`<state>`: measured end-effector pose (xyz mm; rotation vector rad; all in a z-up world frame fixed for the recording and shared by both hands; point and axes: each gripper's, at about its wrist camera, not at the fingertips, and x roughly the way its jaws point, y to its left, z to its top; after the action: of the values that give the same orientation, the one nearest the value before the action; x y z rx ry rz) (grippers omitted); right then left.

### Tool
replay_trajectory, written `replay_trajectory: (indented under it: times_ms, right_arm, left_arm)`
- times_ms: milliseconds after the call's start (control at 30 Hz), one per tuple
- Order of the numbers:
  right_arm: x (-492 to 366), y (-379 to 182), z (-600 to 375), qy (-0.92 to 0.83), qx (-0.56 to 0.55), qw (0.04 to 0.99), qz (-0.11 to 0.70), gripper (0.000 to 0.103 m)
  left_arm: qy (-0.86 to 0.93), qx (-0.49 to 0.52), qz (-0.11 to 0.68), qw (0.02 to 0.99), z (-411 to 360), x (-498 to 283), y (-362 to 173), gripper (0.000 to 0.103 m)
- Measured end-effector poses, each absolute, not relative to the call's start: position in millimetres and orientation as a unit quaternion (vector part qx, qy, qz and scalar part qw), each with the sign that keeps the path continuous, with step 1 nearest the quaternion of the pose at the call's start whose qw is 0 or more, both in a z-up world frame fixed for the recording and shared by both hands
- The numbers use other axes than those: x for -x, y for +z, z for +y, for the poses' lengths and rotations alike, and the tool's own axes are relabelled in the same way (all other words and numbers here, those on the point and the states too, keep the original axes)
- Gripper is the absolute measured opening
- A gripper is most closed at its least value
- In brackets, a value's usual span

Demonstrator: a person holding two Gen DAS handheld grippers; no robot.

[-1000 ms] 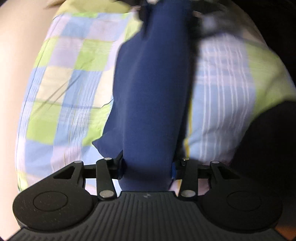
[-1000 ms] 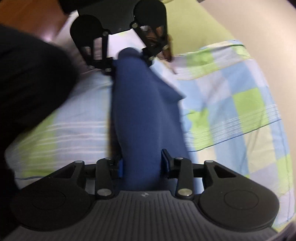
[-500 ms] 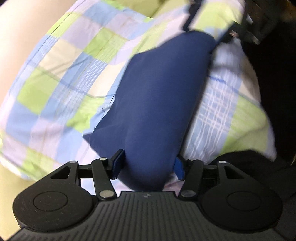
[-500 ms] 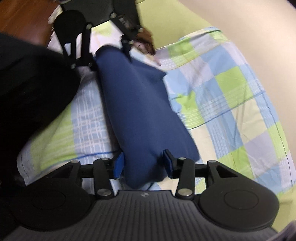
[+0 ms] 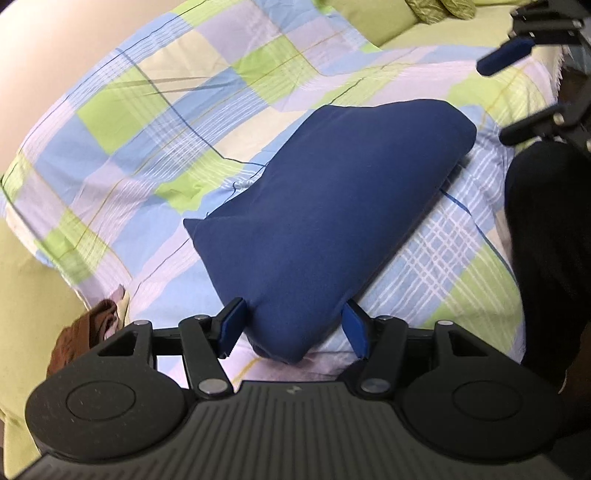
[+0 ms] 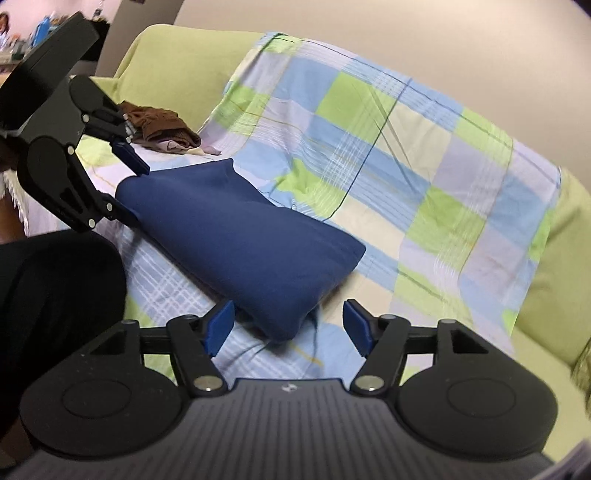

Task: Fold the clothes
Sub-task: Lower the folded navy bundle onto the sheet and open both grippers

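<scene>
One folded blue garment [image 5: 332, 206], two open claws

Folded navy-blue cloth garment [image 5: 332, 206] lies frame-centre on checked cotton sheet [image 5: 155, 122]; crumpled brown fabric heap [image 6: 162, 125] sits behind, upper left.

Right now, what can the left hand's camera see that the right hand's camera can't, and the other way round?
Only the left wrist view shows the olive cushions at the far end of the sofa. Only the right wrist view shows the cluttered room corner behind the sofa. Both show the folded navy garment lying on the checked sheet, the brown clothes pile, and both grippers open: the left gripper and the right gripper.
</scene>
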<state>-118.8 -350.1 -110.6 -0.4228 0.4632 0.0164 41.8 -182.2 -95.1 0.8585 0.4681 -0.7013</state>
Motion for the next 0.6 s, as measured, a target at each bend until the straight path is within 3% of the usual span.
replay_trajectory:
  times_ms: [233, 400, 500, 600]
  right_arm:
    - [118, -112, -349, 0.002, 0.198, 0.953, 0.228, 0.074]
    - [118, -108, -359, -0.021, 0.167, 0.962, 0.216, 0.075]
    - [118, -99, -371, -0.036, 0.126, 0.971, 0.2, 0.08]
    - [114, -90, -386, -0.053, 0.075, 0.979, 0.184, 0.098]
  left_arm:
    - [-0.322, -0.392, 0.245, 0.826, -174, -40, -105, 0.06]
    - [-0.321, -0.296, 0.252, 0.864, -141, -47, -84, 0.06]
    - [-0.32, -0.217, 0.248, 0.888, -118, -61, -69, 0.072]
    - [-0.345, -0.115, 0.248, 0.898, -102, -92, -59, 0.083]
